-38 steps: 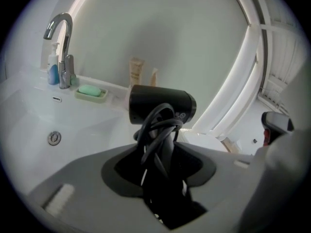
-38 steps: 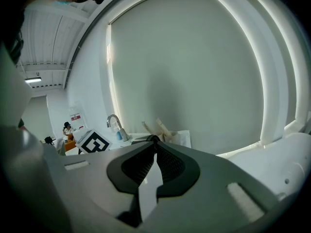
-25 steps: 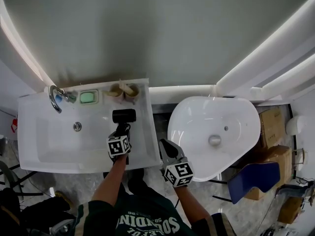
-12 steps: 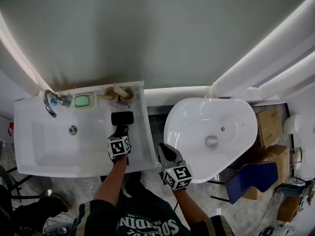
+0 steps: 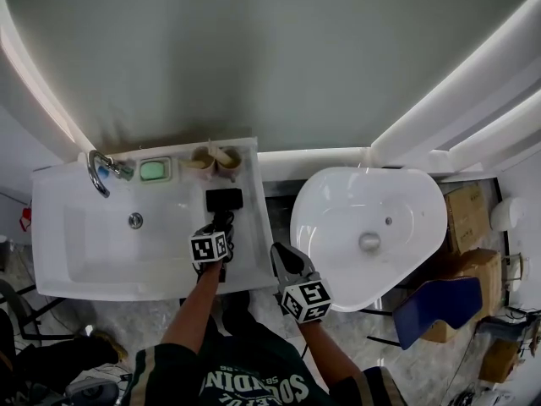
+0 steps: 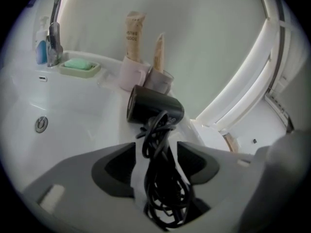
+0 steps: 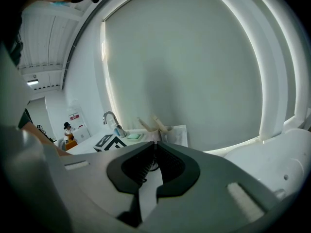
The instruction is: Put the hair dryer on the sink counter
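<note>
Hair dryer: the small black plastic hair dryer (image 5: 224,200) rests on the right strip of the white ceramic sink desk (image 5: 258,239). Its barrel lies crosswise and its handle points toward you. It is near two beige cups (image 5: 214,157) holding tubes, but apart from them.
Left claw: your left claw (image 5: 217,225) is opening. The dryer's handle and its bundled black cord (image 6: 163,193) sit between the jaws, and a gap shows beside the left pad, so nothing is pinched.
Right claw: your right claw (image 5: 281,259) has its jaws together and holds nothing. It hangs off the desk's right edge, between the desk and the round white basin (image 5: 368,227).
Stage: as I read it, the dryer is down and only the release remains.
Risk, snag: cord loops lie deep in the left claw's throat. If you draw back fast or sideways, a loop may catch a jaw and drag the dryer.
Risk, edge: the strip is narrow. A tug rightwards could tip the dryer off the desk, and a tug leftwards could slide it into the sink bowl.
Risk, cups: a forward nudge would knock the barrel into the cups.
Advice: let the jaws spread fully, then back straight out.
</note>
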